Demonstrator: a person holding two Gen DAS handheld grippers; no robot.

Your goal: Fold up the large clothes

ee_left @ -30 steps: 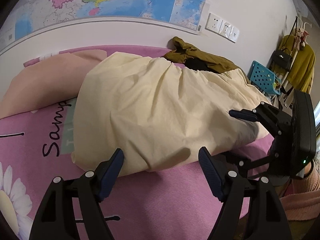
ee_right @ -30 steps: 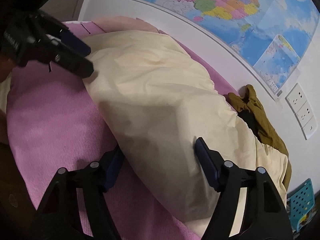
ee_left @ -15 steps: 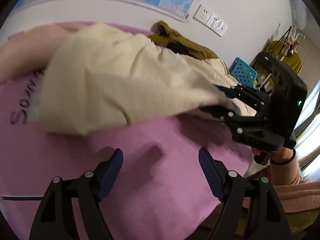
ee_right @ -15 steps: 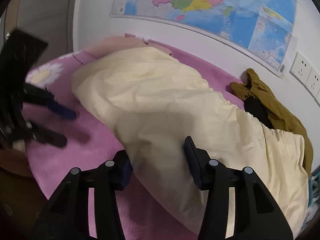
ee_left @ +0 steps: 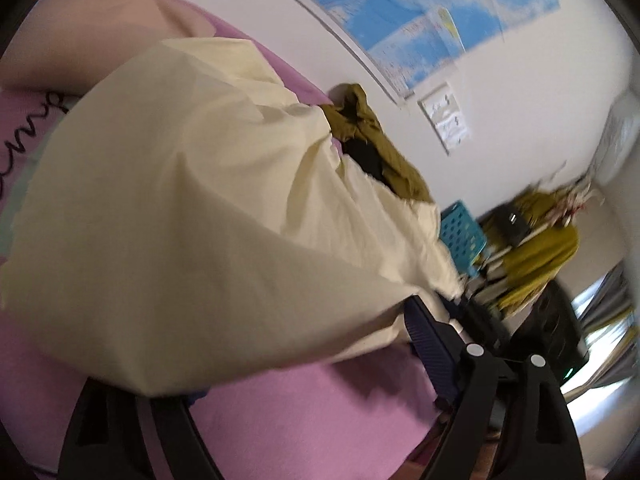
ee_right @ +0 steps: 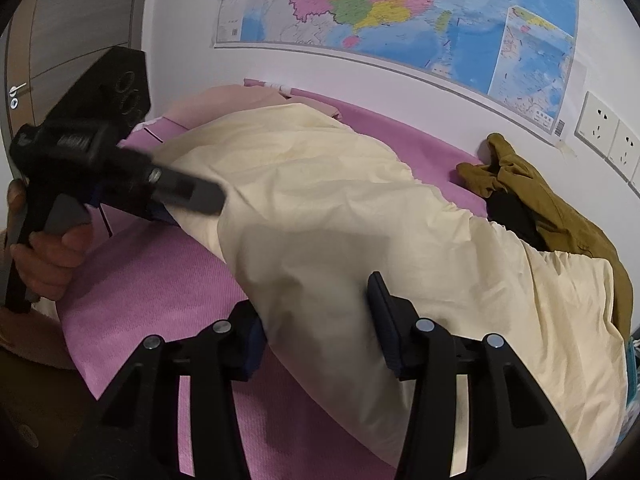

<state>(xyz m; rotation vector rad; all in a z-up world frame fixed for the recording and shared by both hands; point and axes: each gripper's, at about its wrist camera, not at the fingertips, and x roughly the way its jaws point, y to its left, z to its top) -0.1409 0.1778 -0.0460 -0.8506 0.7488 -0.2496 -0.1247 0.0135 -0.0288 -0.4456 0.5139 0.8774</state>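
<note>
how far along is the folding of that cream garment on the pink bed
Early. Done: cream garment lies spread on the pink bed. In hand: left gripper and right gripper, jaws apart, straddle its near edge. Left: no finished fold shows; olive garment lies untouched.

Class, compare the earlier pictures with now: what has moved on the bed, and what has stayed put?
The left tool swung back in and now straddles the cream cloth's near edge. The right tool still straddles its edge, jaws apart. The olive garment stayed by the wall.
</note>
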